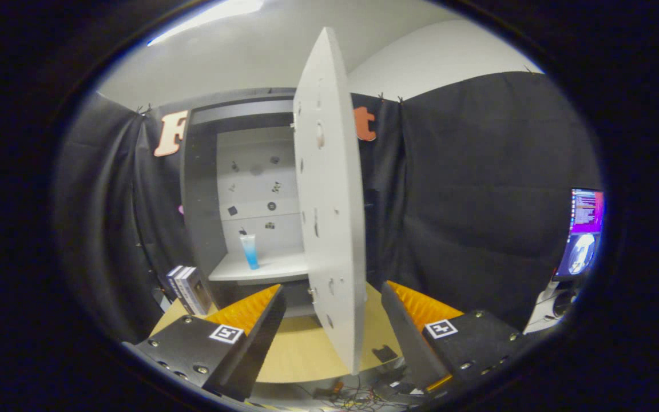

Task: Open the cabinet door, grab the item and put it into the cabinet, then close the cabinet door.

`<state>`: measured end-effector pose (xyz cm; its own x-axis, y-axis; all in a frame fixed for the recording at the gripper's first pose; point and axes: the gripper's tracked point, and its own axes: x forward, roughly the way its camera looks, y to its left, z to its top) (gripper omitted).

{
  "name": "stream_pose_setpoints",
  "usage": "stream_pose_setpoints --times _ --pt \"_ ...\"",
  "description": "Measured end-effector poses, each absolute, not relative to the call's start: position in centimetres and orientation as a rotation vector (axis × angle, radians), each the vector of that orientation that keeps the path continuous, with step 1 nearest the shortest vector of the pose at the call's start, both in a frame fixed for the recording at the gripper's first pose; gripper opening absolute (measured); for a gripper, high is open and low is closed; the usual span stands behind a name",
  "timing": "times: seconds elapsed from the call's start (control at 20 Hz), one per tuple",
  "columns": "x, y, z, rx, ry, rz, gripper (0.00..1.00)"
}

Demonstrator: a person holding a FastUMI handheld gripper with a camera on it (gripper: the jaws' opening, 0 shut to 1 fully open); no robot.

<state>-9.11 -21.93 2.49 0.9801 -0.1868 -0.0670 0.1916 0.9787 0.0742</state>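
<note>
We see the tube [250, 250] shelved inside the cabinet [201, 189]; the door [329, 200] stands open between our wide, empty jaws, unclosed.

white door [329, 189], blue tube [250, 252] — grey cabinet [198, 189]

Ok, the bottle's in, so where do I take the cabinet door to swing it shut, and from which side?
Take the cabinet door by its free edge nearest you, low down, where it stands edge-on between the open fingers. It is thin there, so the gripper can likely straddle it. Come straight ahead, then sweep toward the cabinet, where the bottle stands upright on the shelf.
</note>
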Motion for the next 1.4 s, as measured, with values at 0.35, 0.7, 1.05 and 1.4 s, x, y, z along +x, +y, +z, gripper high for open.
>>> stream_pose_setpoints --times 0.35,0.7,1.05,1.4 --pt "-6.2 -30.5 0.1 0.082 0.072 -0.283 1.0" --pt "-4.9 -27.0 -1.0 0.051 0.107 -0.245 0.9" --pt "-3.9 -18.2 -1.1 0.074 0.112 -0.079 0.92" --pt "-1.2 -9.4 -1.4 0.052 0.093 0.078 0.92"
